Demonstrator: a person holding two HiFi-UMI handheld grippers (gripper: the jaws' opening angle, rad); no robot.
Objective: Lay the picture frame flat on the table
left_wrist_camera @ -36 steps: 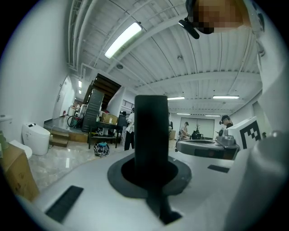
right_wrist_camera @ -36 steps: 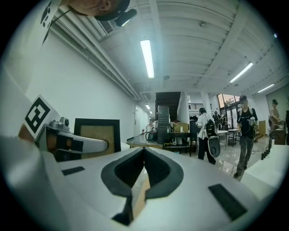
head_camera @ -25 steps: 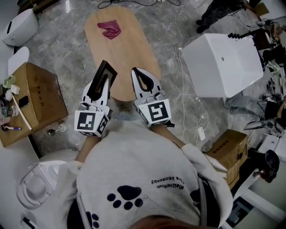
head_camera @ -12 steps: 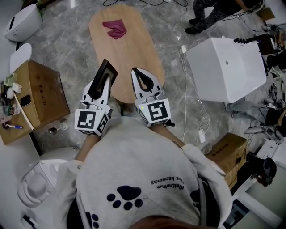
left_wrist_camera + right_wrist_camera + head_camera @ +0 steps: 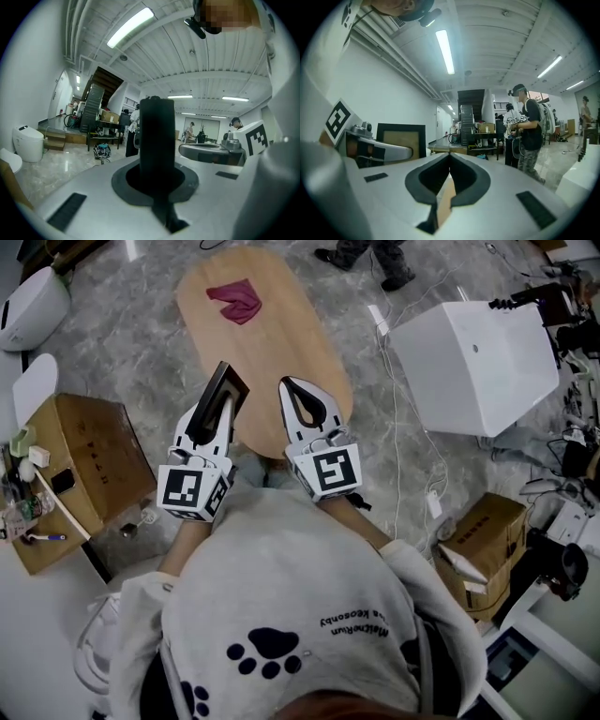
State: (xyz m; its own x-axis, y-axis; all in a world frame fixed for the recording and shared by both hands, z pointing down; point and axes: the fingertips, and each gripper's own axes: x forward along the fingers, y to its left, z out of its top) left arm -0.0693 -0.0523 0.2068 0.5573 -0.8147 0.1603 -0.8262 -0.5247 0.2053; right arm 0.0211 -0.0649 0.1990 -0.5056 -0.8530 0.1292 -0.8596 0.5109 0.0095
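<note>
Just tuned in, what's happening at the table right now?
A person stands at the near end of the wooden table. The left gripper is clamped on a black picture frame, held upright, not yet laid flat. The right gripper is shut and empty beside it. A red cloth lies at the far end.

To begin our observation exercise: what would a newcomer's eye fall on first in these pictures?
First, the black picture frame, clamped in the left gripper by the near end of the oval wooden table. Next come the crumpled red cloth at the table's far end and the big white box on the floor to the right.
</note>
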